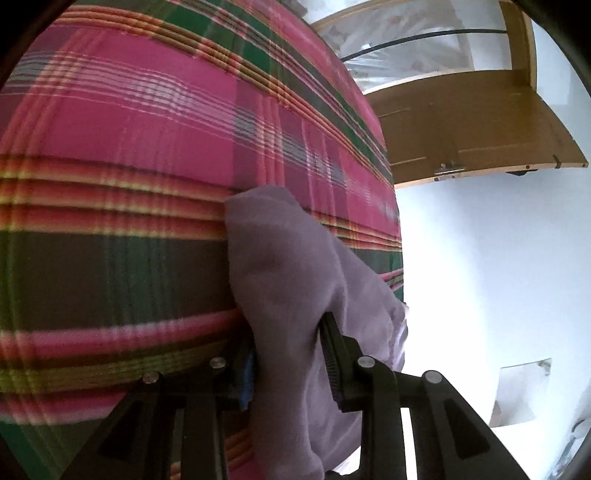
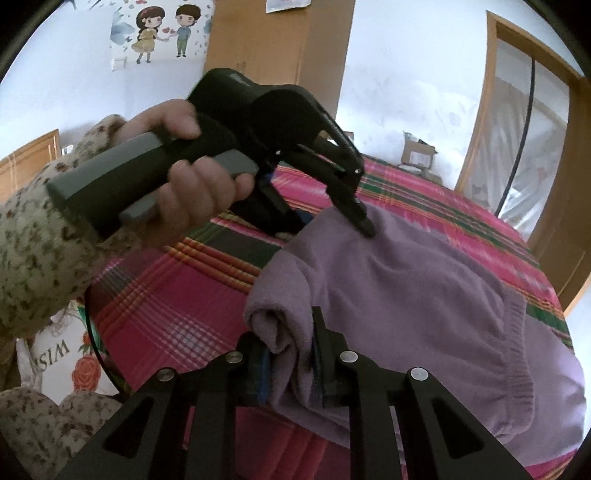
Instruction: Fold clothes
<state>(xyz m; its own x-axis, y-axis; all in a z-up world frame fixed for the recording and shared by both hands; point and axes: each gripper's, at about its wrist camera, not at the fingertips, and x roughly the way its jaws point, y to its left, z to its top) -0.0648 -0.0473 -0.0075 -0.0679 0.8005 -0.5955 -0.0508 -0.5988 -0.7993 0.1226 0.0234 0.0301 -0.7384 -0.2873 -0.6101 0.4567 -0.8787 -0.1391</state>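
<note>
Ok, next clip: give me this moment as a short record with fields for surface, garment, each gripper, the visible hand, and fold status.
surface: bed with pink, green and orange plaid cover
garment: purple fleece garment, bunched on the cover, ribbed hem showing
left gripper: shut on one edge of the fabric
right gripper: shut on a rolled edge of the fabric
hand: grips the left gripper's handle, patterned sleeve behind it
fold status: both edges pinched, garment not yet folded flat
background: wooden door, cartoon wall sticker
</note>
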